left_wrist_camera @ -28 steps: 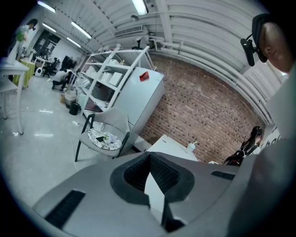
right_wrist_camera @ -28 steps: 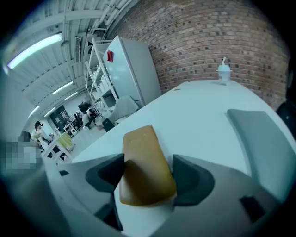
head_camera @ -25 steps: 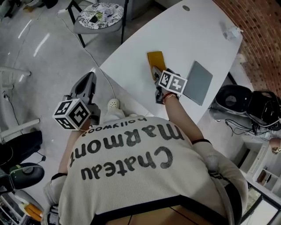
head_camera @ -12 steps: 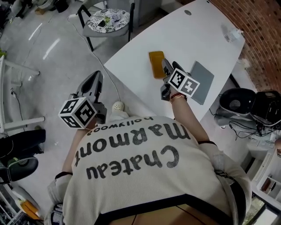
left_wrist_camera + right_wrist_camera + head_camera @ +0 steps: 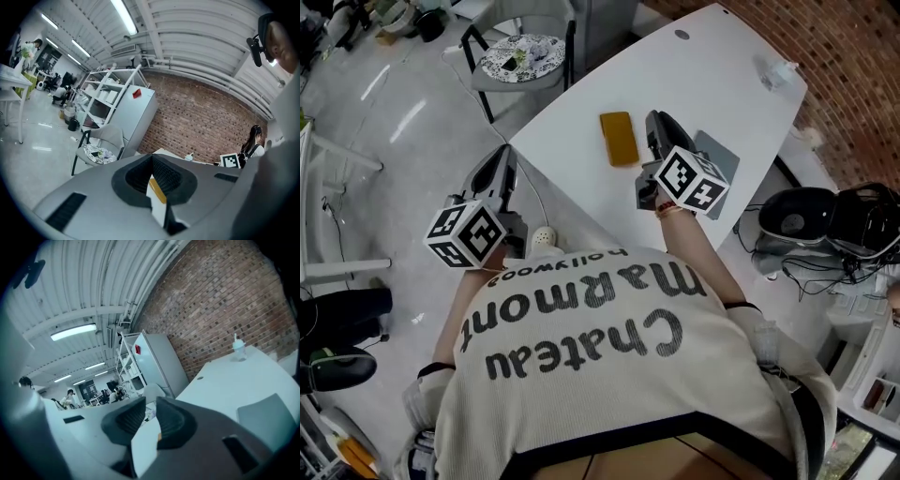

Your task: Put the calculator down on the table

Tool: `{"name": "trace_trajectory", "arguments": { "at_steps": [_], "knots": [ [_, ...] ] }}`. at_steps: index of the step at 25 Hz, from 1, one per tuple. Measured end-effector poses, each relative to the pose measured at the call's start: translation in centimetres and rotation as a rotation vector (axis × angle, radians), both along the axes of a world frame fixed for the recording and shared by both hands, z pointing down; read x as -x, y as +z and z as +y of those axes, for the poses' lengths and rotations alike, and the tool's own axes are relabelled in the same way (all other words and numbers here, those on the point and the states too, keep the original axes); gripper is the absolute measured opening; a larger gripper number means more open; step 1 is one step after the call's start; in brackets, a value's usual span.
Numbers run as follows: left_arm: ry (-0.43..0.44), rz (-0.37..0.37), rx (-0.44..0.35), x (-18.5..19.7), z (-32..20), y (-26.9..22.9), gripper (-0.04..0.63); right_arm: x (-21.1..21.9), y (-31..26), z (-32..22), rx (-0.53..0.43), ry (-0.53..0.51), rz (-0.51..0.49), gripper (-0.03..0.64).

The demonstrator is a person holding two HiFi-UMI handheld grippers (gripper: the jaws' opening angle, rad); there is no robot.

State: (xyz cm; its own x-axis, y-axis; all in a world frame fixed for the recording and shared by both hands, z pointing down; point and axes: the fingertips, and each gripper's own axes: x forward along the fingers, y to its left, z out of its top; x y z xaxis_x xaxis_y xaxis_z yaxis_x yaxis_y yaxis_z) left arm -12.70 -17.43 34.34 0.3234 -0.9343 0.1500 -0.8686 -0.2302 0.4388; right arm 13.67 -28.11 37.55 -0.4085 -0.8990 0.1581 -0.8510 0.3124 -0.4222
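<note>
The calculator [image 5: 619,138], a flat yellow-orange slab, lies on the white table [image 5: 703,75]. It shows as a yellow sliver [image 5: 157,191] between the jaws in the left gripper view. My right gripper [image 5: 660,129] hovers above the table just right of the calculator, apart from it. Its jaws [image 5: 151,402] are closing with a narrow gap and nothing between them. My left gripper [image 5: 499,169] is held off the table's near-left edge, over the floor. Its jaws [image 5: 151,157] meet at the tips and hold nothing.
A grey pad [image 5: 724,161] lies on the table under my right hand. A small bottle [image 5: 776,71] stands at the far right corner. A chair [image 5: 520,54] with a patterned seat stands beyond the table. Black gear [image 5: 797,217] sits on the floor at right.
My right gripper has lifted up off the calculator and its jaws have narrowed. The calculator stays on the table. My left gripper has risen a little.
</note>
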Motion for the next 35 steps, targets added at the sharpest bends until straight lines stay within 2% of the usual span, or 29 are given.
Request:
{"name": "trace_trajectory", "arguments": {
  "at_steps": [6,12,22,35],
  "knots": [
    [0.018,-0.011,-0.017,-1.6,-0.2,-0.7,0.000,0.3,-3.1,1.0,-0.105,-0.039,-0.014,-0.009],
    [0.002,-0.029,-0.039,-1.3,0.0,-1.2,0.000,1.8,-3.1,1.9,-0.104,-0.094,-0.042,-0.005],
    [-0.042,-0.038,-0.053,-0.2,0.6,-1.7,0.000,3.4,-3.2,2.2,-0.126,-0.146,0.036,-0.002],
    [-0.052,-0.028,-0.046,0.4,1.7,-1.0,0.000,4.1,-2.5,2.9,-0.109,-0.158,0.074,0.002]
  ]
}}
